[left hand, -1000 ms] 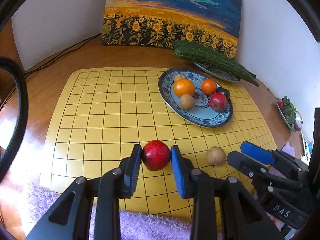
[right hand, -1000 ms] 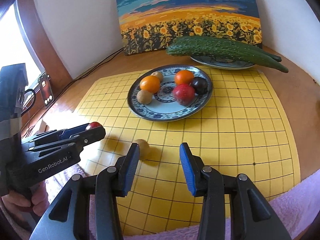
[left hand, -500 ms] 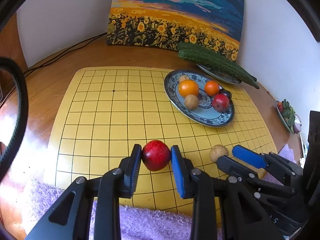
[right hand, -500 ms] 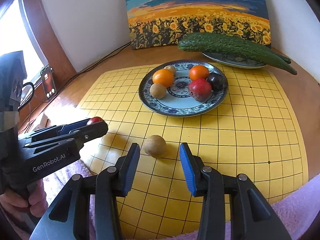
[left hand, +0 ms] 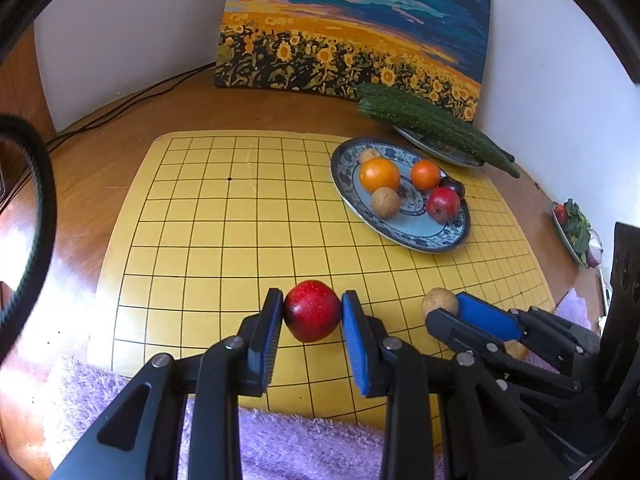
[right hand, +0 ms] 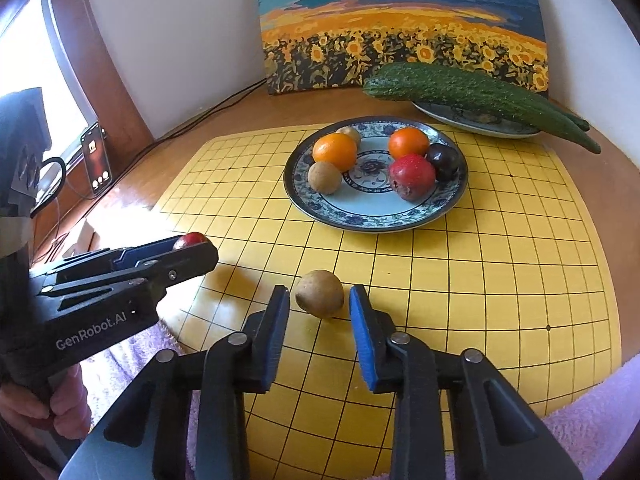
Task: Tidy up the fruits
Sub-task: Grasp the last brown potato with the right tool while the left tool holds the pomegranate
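My left gripper (left hand: 312, 312) is shut on a red apple (left hand: 312, 310), held just above the yellow grid board (left hand: 240, 240). From the right wrist view it (right hand: 192, 246) shows at the left with the apple (right hand: 191, 239) between its fingers. My right gripper (right hand: 319, 300) is open, its jaws on either side of a small brown fruit (right hand: 319, 293) that lies on the board (right hand: 500, 260); a small gap shows on each side. That fruit (left hand: 439, 302) and the right gripper (left hand: 460, 308) show at the right in the left wrist view. A blue-patterned plate (right hand: 360, 216) holds several fruits.
A second plate (right hand: 472, 120) with long green gourds (right hand: 472, 88) stands behind, by a sunflower painting (right hand: 400, 24). A purple towel (left hand: 280, 448) lies under the board's near edge. A phone (right hand: 96, 158) and cables (right hand: 208, 112) are at the left. A dish of vegetables (left hand: 576, 232) sits far right.
My right gripper has moved forward and left until the brown fruit sits between its open jaws. My left gripper keeps the apple and has shifted slightly nearer the plate.
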The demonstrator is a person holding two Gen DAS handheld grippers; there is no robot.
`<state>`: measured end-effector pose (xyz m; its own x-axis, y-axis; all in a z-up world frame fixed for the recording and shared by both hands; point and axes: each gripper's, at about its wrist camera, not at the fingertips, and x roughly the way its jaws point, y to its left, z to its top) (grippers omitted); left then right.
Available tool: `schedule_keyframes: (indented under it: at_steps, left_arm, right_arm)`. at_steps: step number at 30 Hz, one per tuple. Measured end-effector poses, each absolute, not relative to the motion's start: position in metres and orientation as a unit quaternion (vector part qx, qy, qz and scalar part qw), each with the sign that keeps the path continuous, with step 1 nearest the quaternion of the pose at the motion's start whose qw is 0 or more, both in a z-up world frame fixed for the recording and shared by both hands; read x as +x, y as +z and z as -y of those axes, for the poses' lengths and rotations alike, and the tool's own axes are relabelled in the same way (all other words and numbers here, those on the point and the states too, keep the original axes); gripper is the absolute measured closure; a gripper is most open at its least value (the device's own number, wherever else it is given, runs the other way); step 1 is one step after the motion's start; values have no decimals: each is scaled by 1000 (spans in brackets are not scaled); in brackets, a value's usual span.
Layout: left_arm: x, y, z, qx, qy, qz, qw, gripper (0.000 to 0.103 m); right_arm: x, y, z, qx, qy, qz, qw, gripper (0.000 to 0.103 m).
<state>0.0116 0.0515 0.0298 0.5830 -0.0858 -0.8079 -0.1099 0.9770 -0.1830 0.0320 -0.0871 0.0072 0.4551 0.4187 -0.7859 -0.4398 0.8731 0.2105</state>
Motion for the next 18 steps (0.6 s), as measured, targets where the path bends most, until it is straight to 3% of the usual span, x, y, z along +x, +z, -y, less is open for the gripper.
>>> schedule_keyframes:
  at_steps: [18]
  left_arm:
    - [12,31,-42,-98,5,-460,883,72]
  right_arm:
    - [28,9,94,-6,259,-453,853,77]
